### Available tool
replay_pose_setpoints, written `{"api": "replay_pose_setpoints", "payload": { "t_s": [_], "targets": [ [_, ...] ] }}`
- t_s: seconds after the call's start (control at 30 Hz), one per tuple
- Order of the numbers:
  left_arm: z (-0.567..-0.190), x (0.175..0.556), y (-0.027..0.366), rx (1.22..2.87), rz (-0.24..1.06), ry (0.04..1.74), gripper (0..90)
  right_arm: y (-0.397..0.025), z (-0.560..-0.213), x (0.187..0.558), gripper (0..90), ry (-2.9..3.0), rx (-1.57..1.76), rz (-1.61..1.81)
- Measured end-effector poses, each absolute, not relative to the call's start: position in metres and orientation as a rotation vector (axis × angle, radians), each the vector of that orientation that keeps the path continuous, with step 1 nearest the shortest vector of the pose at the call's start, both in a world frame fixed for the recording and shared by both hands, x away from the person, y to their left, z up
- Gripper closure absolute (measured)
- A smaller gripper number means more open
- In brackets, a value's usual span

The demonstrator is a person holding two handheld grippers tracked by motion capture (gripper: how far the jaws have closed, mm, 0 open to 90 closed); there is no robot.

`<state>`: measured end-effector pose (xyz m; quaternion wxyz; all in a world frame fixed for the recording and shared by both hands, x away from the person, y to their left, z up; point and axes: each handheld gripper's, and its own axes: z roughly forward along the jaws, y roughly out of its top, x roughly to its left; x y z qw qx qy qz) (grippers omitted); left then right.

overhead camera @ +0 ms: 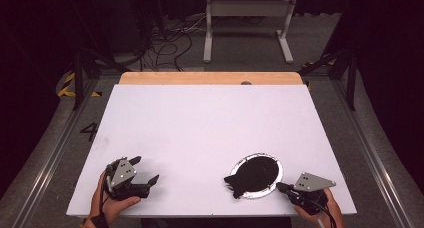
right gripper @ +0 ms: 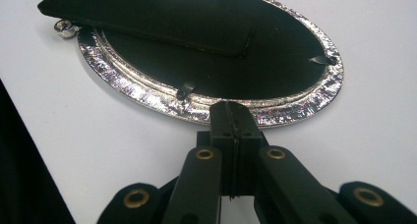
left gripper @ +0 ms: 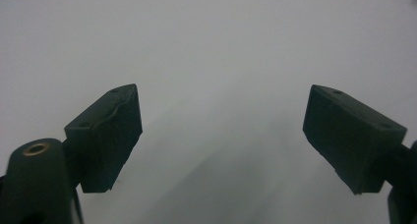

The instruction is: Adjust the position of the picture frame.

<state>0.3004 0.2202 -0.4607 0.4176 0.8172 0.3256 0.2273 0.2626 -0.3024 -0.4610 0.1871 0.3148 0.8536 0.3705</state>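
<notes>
Pinching the silver frame rim, the right claw is clenched; the left claw gapes; no writing legible.

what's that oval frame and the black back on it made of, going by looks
The oval frame looks like metal or metallised plastic: its silvery ridged rim glitters. The black backing looks like matte velvety board, held by small bent tabs; its stand flap looks the same. The right gripper is shut at the rim.
</notes>
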Motion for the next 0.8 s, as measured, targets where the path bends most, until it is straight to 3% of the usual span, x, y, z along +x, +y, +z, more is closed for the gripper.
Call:
{"api": "replay_pose_setpoints", "payload": {
  "t_s": [0.8],
  "targets": [
    [-0.462,0.300,0.219,2.089,0.558,0.800,15.1,-0.296,-0.460,0.273,90.0,2.385,0.916,1.014]
  ]
}}
